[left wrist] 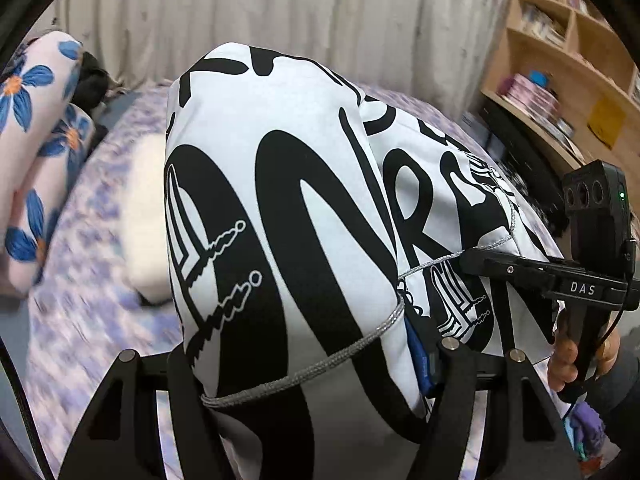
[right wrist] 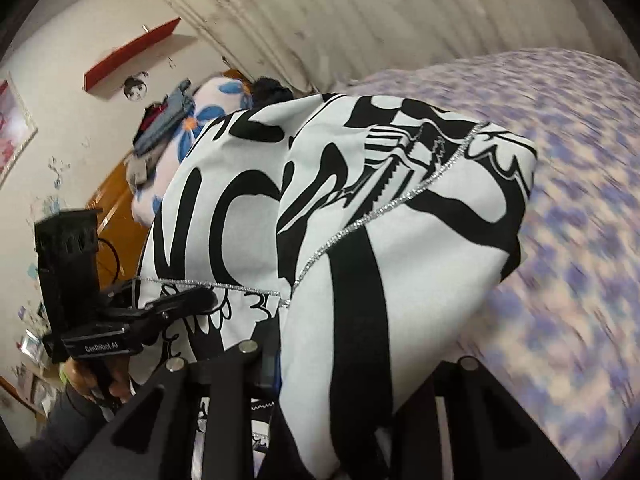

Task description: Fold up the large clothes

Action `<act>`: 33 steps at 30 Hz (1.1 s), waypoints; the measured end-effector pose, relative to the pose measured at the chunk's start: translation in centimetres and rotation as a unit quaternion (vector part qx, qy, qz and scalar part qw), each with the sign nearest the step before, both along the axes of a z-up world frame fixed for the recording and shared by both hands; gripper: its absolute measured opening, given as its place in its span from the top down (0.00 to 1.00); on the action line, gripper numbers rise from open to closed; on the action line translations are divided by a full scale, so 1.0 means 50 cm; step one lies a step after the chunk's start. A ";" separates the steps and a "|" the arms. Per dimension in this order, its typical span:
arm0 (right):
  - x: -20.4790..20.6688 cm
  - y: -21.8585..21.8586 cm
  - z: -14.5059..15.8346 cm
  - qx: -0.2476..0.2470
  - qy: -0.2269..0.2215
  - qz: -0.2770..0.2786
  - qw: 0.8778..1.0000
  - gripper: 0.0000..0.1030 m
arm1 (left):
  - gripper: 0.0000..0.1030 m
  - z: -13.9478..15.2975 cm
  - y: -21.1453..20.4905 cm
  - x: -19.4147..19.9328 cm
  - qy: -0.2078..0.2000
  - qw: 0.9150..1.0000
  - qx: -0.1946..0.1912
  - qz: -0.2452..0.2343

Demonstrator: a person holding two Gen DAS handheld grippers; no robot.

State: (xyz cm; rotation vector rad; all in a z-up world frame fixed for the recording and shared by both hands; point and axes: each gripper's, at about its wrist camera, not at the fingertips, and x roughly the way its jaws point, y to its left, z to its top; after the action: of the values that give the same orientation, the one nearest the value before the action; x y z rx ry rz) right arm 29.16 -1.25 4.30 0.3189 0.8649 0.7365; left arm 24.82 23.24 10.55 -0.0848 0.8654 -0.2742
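In the left wrist view, the step in hand seems to be the carrying-over of a fold: the black-and-white printed garment is lifted in a big hump above the bed, which has a lilac patterned cover, and its cloth hangs between both tongs. The left tongs are at the bottom of this view, their jaws standing at a middle width, with a thick bunch of the cloth and its silver-grey trim between them; the cloth fills the gap, so I judge that they hold it. At the right side of the same view the right tongs reach in, held by a hand, and their jaws are narrow, pinched on the edge of the garment where the trim runs. A flowered pillow lies near the far left corner of the bed, and a wooden bookshelf stands beyond the right edge. In the right wrist view, the garment again rises as a hump over the middle of the bed, not lying flat anywhere that I can see. The right tongs at the bottom are narrow and closed on a fold of the cloth; the left tongs come in from the left, and their tips lie on the trimmed hem. The next move, in my judgement, calls for both hands to travel together and lower the lifted edge evenly onto the rest of the garment, keeping the hem stretched, before either grip lets go.
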 end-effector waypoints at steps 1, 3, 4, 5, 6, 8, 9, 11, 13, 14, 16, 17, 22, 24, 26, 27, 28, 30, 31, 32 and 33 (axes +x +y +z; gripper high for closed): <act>0.031 0.024 0.003 0.001 -0.005 0.000 1.000 0.73 | 0.36 0.004 0.035 0.041 -0.004 1.000 0.001 0.004; 0.109 0.084 0.004 0.006 -0.017 0.000 1.000 0.73 | 0.36 0.008 0.089 0.111 -0.012 1.000 0.009 0.006; 0.147 0.112 0.002 0.003 -0.025 -0.003 1.000 0.73 | 0.36 0.008 0.110 0.150 -0.015 1.000 0.013 0.007; 0.174 0.130 -0.002 0.006 -0.026 -0.006 1.000 0.73 | 0.36 0.005 0.140 0.190 -0.019 1.000 0.018 0.006; 0.212 0.151 -0.012 0.012 -0.024 -0.008 1.000 0.73 | 0.36 0.000 0.163 0.230 -0.019 1.000 0.020 0.005; 0.282 0.186 -0.037 0.019 -0.019 -0.017 0.999 0.73 | 0.36 -0.023 0.210 0.314 -0.013 1.000 0.021 0.005; 0.324 0.203 -0.059 0.028 -0.011 -0.017 0.999 0.73 | 0.36 -0.035 0.219 0.351 -0.009 1.000 0.021 0.006; 0.390 0.228 -0.098 0.031 -0.005 -0.022 0.999 0.73 | 0.36 -0.072 0.250 0.425 0.005 1.000 0.022 0.006; 0.445 0.253 -0.144 0.032 0.013 -0.019 0.999 0.73 | 0.35 -0.126 0.278 0.487 0.024 0.999 0.027 0.005; 0.471 0.261 -0.177 0.031 0.028 -0.020 0.999 0.72 | 0.31 -0.156 0.287 0.513 0.036 0.999 0.030 0.006; 0.508 0.263 -0.235 0.027 0.050 -0.043 0.997 0.65 | 0.23 -0.217 0.317 0.553 0.061 0.998 0.016 0.012; 0.523 0.254 -0.262 0.042 0.061 -0.049 0.996 0.55 | 0.17 -0.235 0.336 0.563 0.062 0.998 -0.003 0.016; 0.528 0.244 -0.274 0.061 0.062 -0.034 0.996 0.51 | 0.07 -0.257 0.344 0.554 0.038 0.999 -0.016 0.017; 0.519 0.247 -0.268 0.037 0.052 -0.031 0.997 0.51 | 0.07 -0.256 0.344 0.542 0.033 0.999 -0.011 0.021; 0.510 0.254 -0.251 0.021 0.040 -0.026 0.999 0.62 | 0.08 -0.243 0.334 0.534 0.026 0.999 0.002 0.029; 0.504 0.253 -0.242 0.020 0.038 -0.023 0.999 0.66 | 0.08 -0.242 0.328 0.526 0.024 0.999 0.006 0.030; 0.494 0.252 -0.228 0.021 0.036 -0.021 0.999 0.72 | 0.09 -0.229 0.317 0.519 0.021 0.999 0.012 0.030; 0.479 0.247 -0.204 0.026 0.041 -0.022 0.999 0.74 | 0.11 -0.213 0.311 0.509 0.023 0.999 0.010 0.028; 0.472 0.238 -0.198 0.030 0.047 -0.023 0.998 0.74 | 0.11 -0.205 0.311 0.504 0.028 0.999 0.002 0.028; 0.466 0.228 -0.193 0.033 0.055 -0.023 0.998 0.74 | 0.11 -0.199 0.313 0.500 0.037 0.999 -0.009 0.029; 0.464 0.218 -0.192 0.037 0.067 -0.024 0.997 0.74 | 0.11 -0.195 0.312 0.495 0.047 0.998 -0.022 0.030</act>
State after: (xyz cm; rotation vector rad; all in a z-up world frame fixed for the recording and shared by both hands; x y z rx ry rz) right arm 52.36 9.64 -5.28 0.4567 0.9541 0.7095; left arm 49.58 38.86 0.82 -0.1643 0.9490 -0.2347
